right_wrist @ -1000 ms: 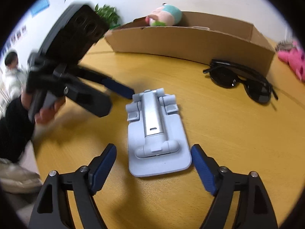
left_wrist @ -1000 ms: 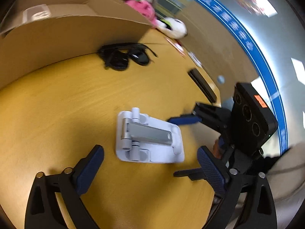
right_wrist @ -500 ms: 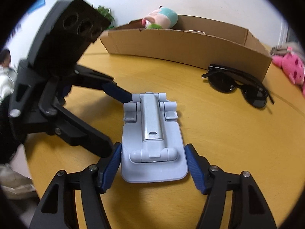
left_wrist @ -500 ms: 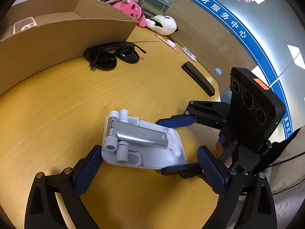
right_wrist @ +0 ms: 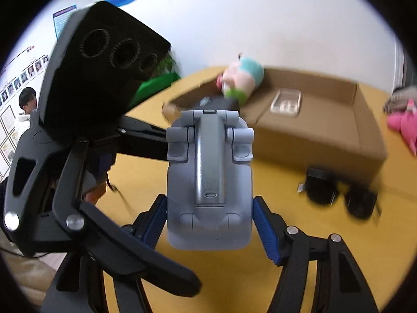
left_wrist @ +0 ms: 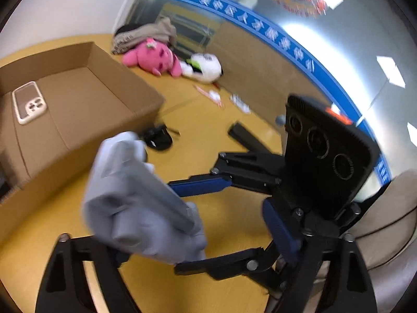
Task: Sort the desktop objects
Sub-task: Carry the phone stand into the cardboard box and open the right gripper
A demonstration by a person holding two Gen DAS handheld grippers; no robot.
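A grey folding phone stand (right_wrist: 208,182) is clamped between the blue pads of my right gripper (right_wrist: 209,224) and held up above the yellow table. The left wrist view shows the same stand (left_wrist: 140,203), tilted and blurred, in the right gripper (left_wrist: 192,224). My left gripper (left_wrist: 198,242) is open, its fingers on either side of the stand, and it appears in the right wrist view (right_wrist: 109,172) beside the stand. An open cardboard box (right_wrist: 325,130) stands behind, holding a clear phone case (left_wrist: 29,103) and a plush toy (right_wrist: 241,78).
Black sunglasses (right_wrist: 341,193) lie on the table in front of the box. A pink plush (left_wrist: 153,58) and a white plush (left_wrist: 204,66) lie farther back. A black bar (left_wrist: 247,138) and small packets (left_wrist: 224,97) lie on the table (left_wrist: 203,120).
The right gripper closed on the phone stand and lifted it off the table, towards the box. The left gripper rose with it and stayed open.
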